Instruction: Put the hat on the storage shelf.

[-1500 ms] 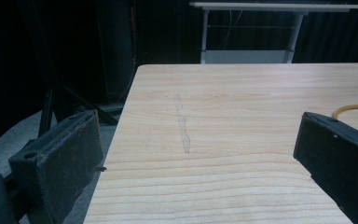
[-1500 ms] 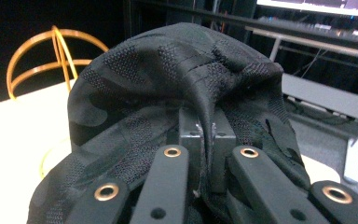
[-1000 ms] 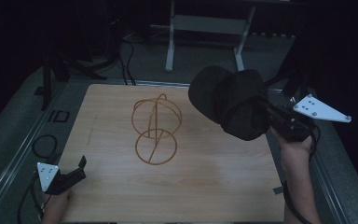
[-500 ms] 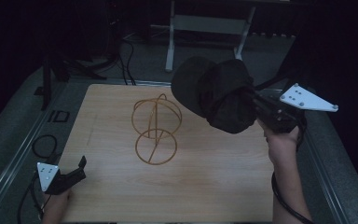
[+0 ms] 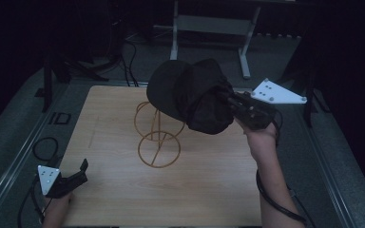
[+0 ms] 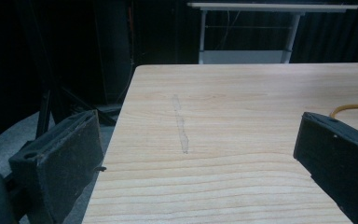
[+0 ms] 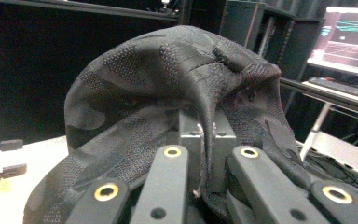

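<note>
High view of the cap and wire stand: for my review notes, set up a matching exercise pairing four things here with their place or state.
Things:
1. black cap
2. gold wire stand
3. left gripper
4. right gripper

Places or states:
A. low at the table's near left corner, jaws apart with nothing between them
B. shut on dark fabric, held up at the table's right side
C. standing on the wooden table near its middle
D. off the table, carried above the stand's right side

Pairs: 1-D, 2-C, 3-A, 4-B
</note>
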Motion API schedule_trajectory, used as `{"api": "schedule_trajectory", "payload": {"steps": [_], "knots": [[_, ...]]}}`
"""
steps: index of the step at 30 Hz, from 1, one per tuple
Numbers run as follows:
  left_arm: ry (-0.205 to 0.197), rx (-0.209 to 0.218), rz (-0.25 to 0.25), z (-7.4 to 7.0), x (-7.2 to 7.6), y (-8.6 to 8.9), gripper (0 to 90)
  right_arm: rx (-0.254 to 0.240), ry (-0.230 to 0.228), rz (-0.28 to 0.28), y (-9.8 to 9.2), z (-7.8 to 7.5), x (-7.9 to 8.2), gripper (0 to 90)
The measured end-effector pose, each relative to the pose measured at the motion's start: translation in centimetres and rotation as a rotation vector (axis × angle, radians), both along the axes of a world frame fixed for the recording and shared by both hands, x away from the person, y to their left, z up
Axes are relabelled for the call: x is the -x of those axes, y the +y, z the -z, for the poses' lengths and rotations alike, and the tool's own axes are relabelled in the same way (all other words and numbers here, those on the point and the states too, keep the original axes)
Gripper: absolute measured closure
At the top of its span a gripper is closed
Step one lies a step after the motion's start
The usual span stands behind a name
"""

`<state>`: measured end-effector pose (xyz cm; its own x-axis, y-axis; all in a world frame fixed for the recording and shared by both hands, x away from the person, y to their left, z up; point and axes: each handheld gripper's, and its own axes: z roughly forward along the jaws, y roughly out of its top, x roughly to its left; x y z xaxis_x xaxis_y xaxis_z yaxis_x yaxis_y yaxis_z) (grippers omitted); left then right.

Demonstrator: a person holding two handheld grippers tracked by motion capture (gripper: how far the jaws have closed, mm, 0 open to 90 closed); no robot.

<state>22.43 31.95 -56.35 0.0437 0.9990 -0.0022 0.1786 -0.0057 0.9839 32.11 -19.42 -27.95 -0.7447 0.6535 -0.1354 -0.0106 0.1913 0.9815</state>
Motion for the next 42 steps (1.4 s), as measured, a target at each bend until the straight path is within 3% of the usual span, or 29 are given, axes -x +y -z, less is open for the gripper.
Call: {"api": "schedule_trajectory", "payload": {"steps": [20, 25, 42], "knots": [[-0.004, 0.007, 0.009, 0.0, 0.0, 0.1, 1.7, 0.039, 0.019, -0.105, 7.0, 0.8, -1.7, 87.8], [-0.004, 0.008, 0.011, 0.0, 0.0, 0.1, 1.8, 0.053, 0.021, -0.106, 7.7, 1.4, -1.9, 87.8], [-0.004, 0.013, 0.010, 0.0, 0.0, 0.1, 1.8, 0.105, 0.128, -0.101, 9.5, 4.9, -4.7, 87.6]]}}
